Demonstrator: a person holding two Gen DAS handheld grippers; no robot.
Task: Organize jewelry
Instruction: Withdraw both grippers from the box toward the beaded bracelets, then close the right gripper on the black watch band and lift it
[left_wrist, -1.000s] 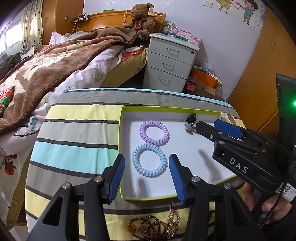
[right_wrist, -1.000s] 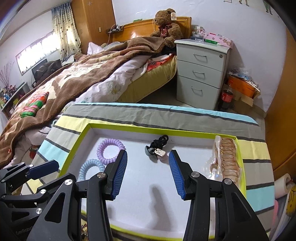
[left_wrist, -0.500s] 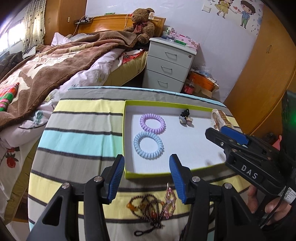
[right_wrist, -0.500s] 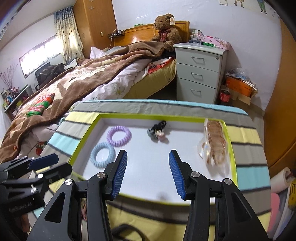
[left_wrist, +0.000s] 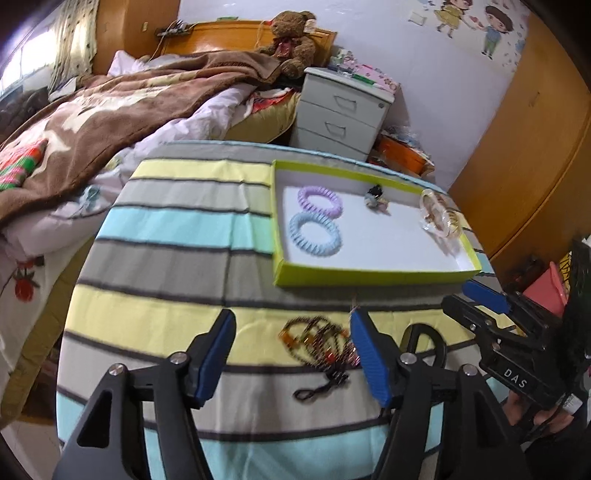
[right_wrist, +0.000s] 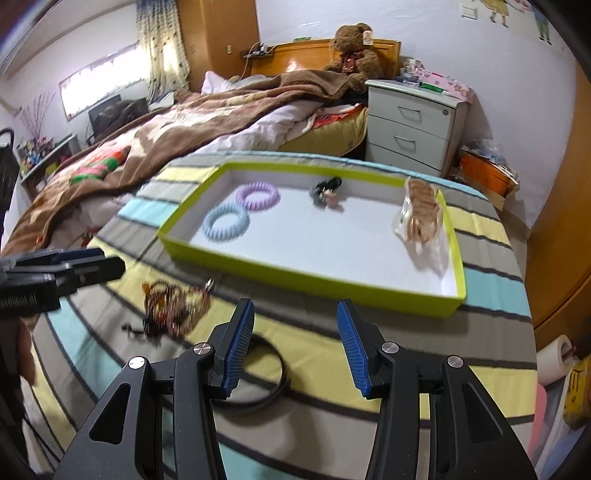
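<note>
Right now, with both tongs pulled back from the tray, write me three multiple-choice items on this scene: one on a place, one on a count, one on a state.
1. Where does the beaded jewelry tangle lie?
A. in the tray
B. on the striped cloth in front of the tray
C. on the nightstand

2. How many coil hair ties lie in the green-rimmed tray?
A. one
B. two
C. four

3. How do the right tongs stand?
A. open and empty
B. shut on the black hoop
C. shut on a hair tie

Answers:
1 B, the tangle sits on the striped cloth, outside the tray's near wall.
2 B, a purple coil tie and a blue coil tie lie side by side, no others.
3 A, the blue pads stand apart with nothing between them; the black hoop lies on the cloth below.
</note>
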